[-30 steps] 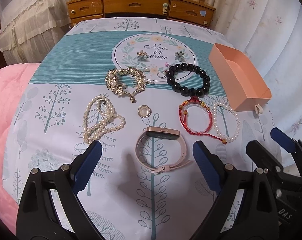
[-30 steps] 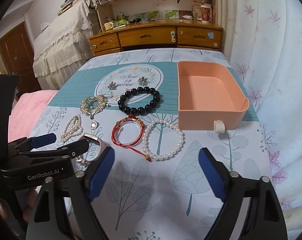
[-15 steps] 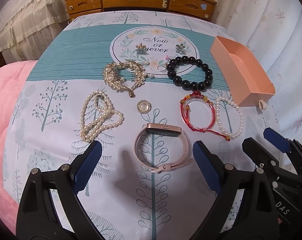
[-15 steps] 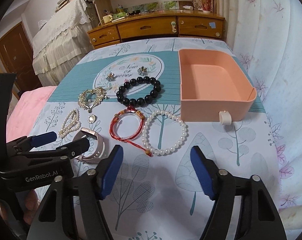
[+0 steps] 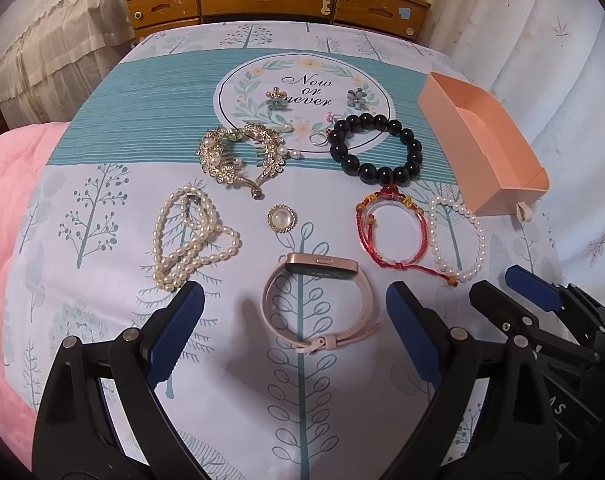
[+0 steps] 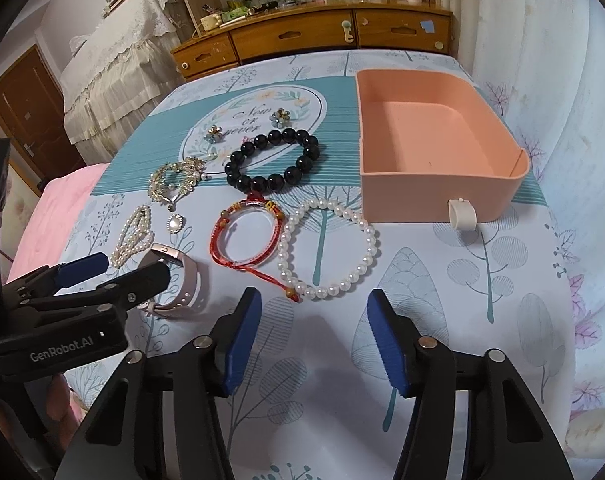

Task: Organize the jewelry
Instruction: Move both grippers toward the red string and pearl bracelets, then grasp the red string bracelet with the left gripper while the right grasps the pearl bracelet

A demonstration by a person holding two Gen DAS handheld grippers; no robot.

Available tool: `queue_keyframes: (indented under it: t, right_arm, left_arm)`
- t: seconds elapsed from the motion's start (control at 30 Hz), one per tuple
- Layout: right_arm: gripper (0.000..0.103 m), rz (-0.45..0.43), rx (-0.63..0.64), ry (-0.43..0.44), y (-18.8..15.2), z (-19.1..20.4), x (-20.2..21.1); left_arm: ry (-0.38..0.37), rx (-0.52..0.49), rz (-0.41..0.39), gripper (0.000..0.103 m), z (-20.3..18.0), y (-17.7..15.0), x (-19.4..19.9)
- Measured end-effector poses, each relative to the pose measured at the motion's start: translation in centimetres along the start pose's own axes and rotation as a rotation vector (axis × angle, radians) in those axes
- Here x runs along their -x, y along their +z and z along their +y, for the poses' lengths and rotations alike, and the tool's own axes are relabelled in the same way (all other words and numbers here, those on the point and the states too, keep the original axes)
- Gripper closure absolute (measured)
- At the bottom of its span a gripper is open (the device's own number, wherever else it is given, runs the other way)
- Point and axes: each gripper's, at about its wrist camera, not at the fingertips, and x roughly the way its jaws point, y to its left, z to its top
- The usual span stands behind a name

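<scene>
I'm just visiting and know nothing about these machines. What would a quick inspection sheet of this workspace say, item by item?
Surface: bed cover printed with trees, with a teal stripe and a "Now or never" circle.
Job's things: open peach box, nothing inside it; black bead bracelet; white pearl bracelet; red cord bracelet; pink watch; pearl strand; gold brooch; round pendant; two flower earrings; all lying on the cover, outside the box.
Clutter: nothing seen.
Claws: left claw open, over the watch; right claw open, near the white pearl bracelet; both hold nothing.
Cables: nothing seen.
Surroundings: wooden drawers, curtain, pink blanket.
</scene>
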Motion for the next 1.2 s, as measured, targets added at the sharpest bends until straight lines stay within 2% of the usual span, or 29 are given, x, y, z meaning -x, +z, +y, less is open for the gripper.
queue_keyframes:
  t: [0.17, 0.23, 0.33, 0.53, 0.67, 0.77, 1.0, 1.13, 1.2]
  right_arm:
    - [0.053, 0.044, -0.024, 0.006, 1.1, -1.1, -0.7]
    - [0.055, 0.06, -0.027, -0.006, 1.6, -1.6, -0.8]
    - [0.055, 0.08, -0.031, -0.007, 2.5, -2.1, -1.0]
    - [0.063, 0.138, -0.041, -0.021, 4.4, -2.6, -2.4]
    - [0.068, 0.178, -0.046, -0.039, 5.2, -2.9, -3.6]
    - [0.075, 0.216, -0.059, -0.049, 5.8, -3.4, -4.8]
    - [0.082, 0.242, 0.014, -0.12, 6.8, -2.7, -6.4]
    - [0.091, 0.241, 0.096, -0.187, 7.1, -1.5, -7.1]
    - [0.093, 0.245, 0.126, -0.201, 7.1, -0.9, -7.3]
  left_arm:
    - [0.004, -0.045, 0.027, 0.012, -0.4, 0.9, -0.4]
    - [-0.009, -0.064, 0.033, 0.013, -0.6, 1.4, -0.4]
    - [-0.027, -0.11, 0.042, 0.021, -1.3, 2.1, -0.3]
    - [-0.076, -0.145, 0.099, 0.022, -2.3, 4.2, -1.3]
    - [-0.09, -0.186, 0.166, 0.039, -3.0, 5.9, -3.1]
    - [-0.096, -0.201, 0.232, 0.042, -3.5, 6.8, -4.8]
    - [-0.053, -0.308, 0.286, 0.047, -5.5, 7.3, -7.0]
    - [-0.051, -0.336, 0.291, 0.05, -6.1, 7.6, -7.1]
    - [-0.055, -0.346, 0.294, 0.058, -6.4, 7.7, -7.1]
